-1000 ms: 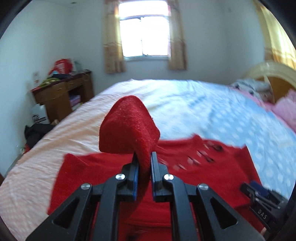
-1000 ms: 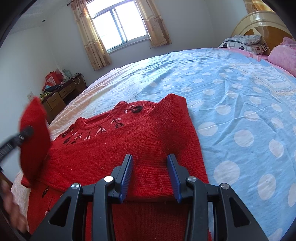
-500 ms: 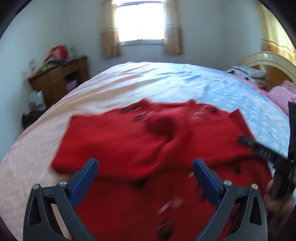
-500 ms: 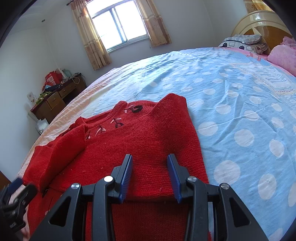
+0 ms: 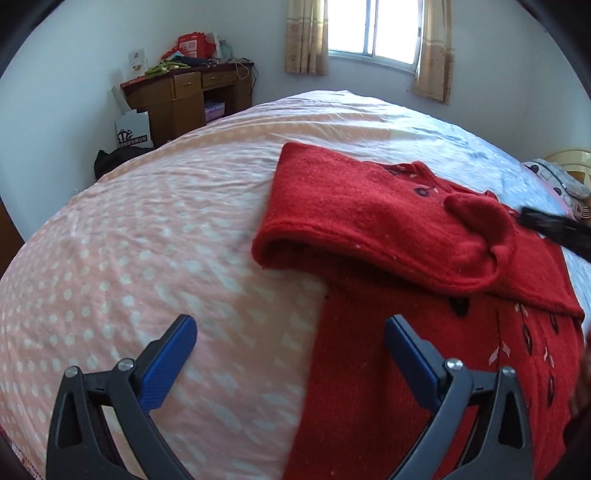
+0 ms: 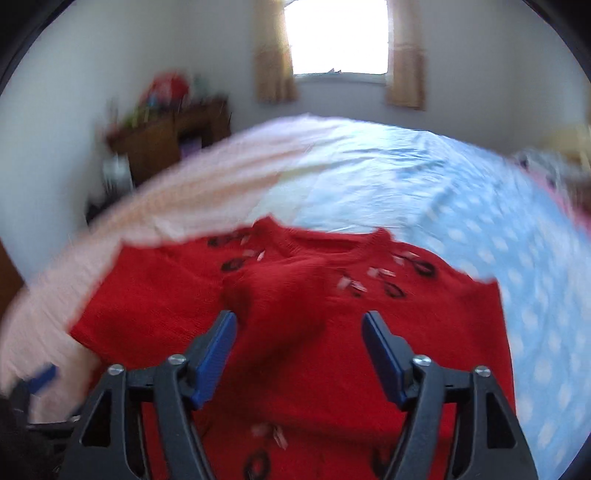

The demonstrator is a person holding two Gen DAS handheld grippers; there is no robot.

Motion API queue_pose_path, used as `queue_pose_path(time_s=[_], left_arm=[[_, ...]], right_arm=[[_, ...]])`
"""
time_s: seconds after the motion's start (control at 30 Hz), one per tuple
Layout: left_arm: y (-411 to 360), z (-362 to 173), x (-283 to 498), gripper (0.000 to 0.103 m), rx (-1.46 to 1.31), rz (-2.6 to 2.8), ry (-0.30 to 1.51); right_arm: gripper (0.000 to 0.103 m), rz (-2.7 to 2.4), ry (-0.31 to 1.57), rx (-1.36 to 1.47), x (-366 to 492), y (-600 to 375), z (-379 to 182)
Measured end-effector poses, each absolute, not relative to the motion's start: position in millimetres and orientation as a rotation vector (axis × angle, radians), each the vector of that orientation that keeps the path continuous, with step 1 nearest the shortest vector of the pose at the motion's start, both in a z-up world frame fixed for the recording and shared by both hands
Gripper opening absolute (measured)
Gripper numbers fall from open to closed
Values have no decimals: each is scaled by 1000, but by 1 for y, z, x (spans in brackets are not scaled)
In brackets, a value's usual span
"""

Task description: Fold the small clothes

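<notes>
A small red knit sweater (image 5: pixel 391 236) with dark and pale embroidery lies on the bed. Its left sleeve (image 5: pixel 476 221) is folded across the chest. My left gripper (image 5: pixel 290 341) is open and empty, above the sheet beside the sweater's left edge. My right gripper (image 6: pixel 299 336) is open and empty, low over the sweater's middle (image 6: pixel 295 306); this view is blurred. Part of the right gripper (image 5: pixel 554 227) shows at the right edge of the left wrist view. A bit of the left gripper (image 6: pixel 40 378) shows at lower left in the right wrist view.
The bed has a pink dotted sheet (image 5: pixel 147 266) on the left and a blue dotted one (image 6: pixel 498 221) on the right. A wooden desk (image 5: pixel 184 99) with clutter stands by the far wall. A window (image 5: pixel 373 29) is behind. Pillows (image 5: pixel 565 181) lie at right.
My left gripper let go of the sleeve, which now lies folded over the chest, then opened wide and swung left. My right gripper opened wider and swung left over the sweater.
</notes>
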State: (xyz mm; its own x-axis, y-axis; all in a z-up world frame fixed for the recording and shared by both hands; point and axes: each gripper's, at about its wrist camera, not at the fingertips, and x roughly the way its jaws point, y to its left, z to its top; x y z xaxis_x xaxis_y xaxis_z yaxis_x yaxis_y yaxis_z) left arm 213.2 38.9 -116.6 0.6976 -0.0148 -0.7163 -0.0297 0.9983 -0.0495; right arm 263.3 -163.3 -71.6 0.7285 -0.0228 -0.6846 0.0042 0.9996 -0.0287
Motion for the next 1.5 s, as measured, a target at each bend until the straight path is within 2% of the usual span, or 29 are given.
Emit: queue_pose_path(time_s=[0.1,0.13,0.17,0.2,0.3,0.57,0.8,0.93,1.13,1.2,1.23,1.27,1.33,1.4,1.43,1.47,1.5], left_arm=[[39,-118,214,103,-60,-3,813],[40,-118,214,103,-62,-8,815],[41,-118,215,103,-64,-10,815],[44,-118,214,103,-69,-16,812],[53,-114,216,103,-96,-23,799],[39,-93,239,103,-170,-23,742],[37,-105,282,103,-144,208,780],[76,-124,289,103,-273,290,843],[65,-127,288,103,-171,300,834],[64,-127,290,103,-164,305,833],[63,-128,290,103,-156,309,834],[57,-127,289,103,-150,310,833],[57,-126,289,103,-148,307,829],[56,-127,286,103,-152,304,825],[56,-127,287,103,-151,306,825],[55,-127,287,103,-149,308,824],[54,-127,286,103,-146,309,823]], right_arm=[[70,-37,920,-118,304,-145,-101],[55,-37,944,-107,309,-147,-105],[20,-21,938,-55,312,-151,-102],[7,-25,942,-29,315,-154,-95],[8,52,897,105,318,-160,-61],[8,274,559,264,298,-144,66],[8,293,402,273,267,-153,98],[8,228,417,273,256,-192,76],[9,119,557,358,239,-276,-22],[17,51,615,363,233,-297,-56],[26,21,657,367,230,-306,-71],[31,-10,705,381,225,-318,-86],[35,-60,766,438,207,-342,-112],[36,-35,732,521,183,-360,-117],[44,-45,723,545,173,-367,-115],[56,-73,724,544,164,-371,-110],[58,-113,713,528,157,-375,-106]])
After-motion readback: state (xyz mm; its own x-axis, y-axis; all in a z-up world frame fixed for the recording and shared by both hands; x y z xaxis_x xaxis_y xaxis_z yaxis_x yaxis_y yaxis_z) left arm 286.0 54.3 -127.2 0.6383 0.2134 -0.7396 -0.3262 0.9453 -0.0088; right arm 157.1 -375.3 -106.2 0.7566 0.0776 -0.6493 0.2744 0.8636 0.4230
